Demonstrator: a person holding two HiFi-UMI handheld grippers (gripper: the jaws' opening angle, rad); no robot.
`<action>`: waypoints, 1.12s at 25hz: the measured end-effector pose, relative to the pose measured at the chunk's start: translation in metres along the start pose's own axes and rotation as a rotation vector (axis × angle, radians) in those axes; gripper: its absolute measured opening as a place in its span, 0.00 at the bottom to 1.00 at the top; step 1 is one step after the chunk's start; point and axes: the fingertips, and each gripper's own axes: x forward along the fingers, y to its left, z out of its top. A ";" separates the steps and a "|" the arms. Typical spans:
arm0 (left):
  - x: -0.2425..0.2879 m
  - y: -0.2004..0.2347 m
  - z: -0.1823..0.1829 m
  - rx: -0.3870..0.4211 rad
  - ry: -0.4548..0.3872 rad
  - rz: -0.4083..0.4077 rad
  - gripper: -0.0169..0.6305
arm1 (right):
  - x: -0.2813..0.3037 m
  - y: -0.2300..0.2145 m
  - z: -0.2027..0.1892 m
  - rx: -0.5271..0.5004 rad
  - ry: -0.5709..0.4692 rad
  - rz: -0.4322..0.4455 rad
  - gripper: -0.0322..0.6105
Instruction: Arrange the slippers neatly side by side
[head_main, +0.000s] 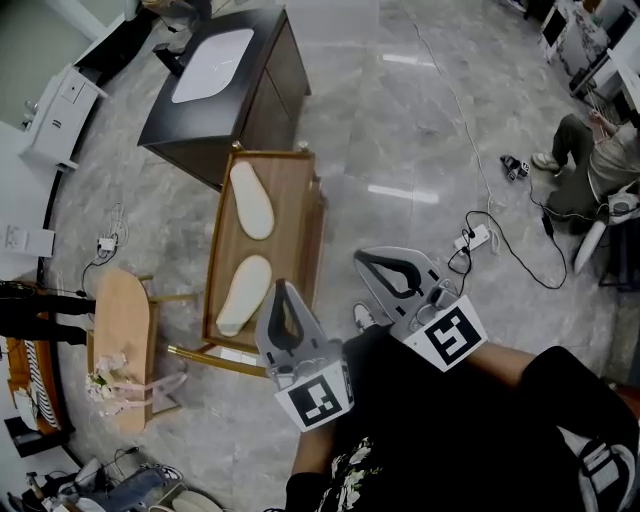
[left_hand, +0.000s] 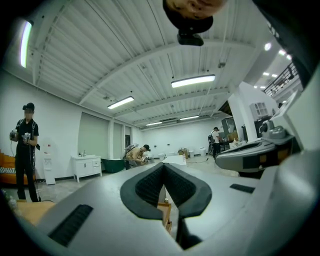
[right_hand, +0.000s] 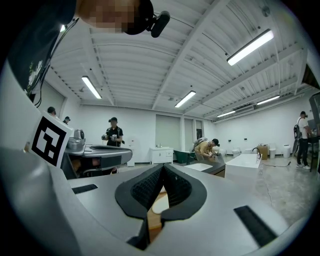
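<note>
Atop the low wooden surface (head_main: 292, 222) lie a far cream slipper (head_main: 251, 200) and a near cream slipper (head_main: 243, 294), apart; left gripper (head_main: 281, 290) and right gripper (head_main: 366, 261) hover nearby, fingers clenched, empty.

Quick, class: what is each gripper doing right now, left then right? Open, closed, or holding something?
Left gripper: closed, holding nothing.
Right gripper: closed, holding nothing.

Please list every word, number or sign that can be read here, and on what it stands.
No readable text in any view.
Marker cube of the left gripper: black-and-white square pattern, no letters.
Marker cube of the right gripper: the same.
White print on the person's black clothing: too blurred to read.
</note>
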 end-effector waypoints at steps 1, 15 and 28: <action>0.002 0.002 0.000 0.005 -0.001 -0.006 0.03 | 0.002 0.000 0.000 -0.001 0.000 -0.007 0.05; 0.018 0.028 -0.015 0.030 0.034 -0.012 0.03 | 0.028 0.003 -0.003 -0.017 -0.011 -0.037 0.05; 0.024 0.027 -0.026 0.012 0.072 0.009 0.03 | 0.030 -0.023 -0.017 0.015 0.030 -0.069 0.05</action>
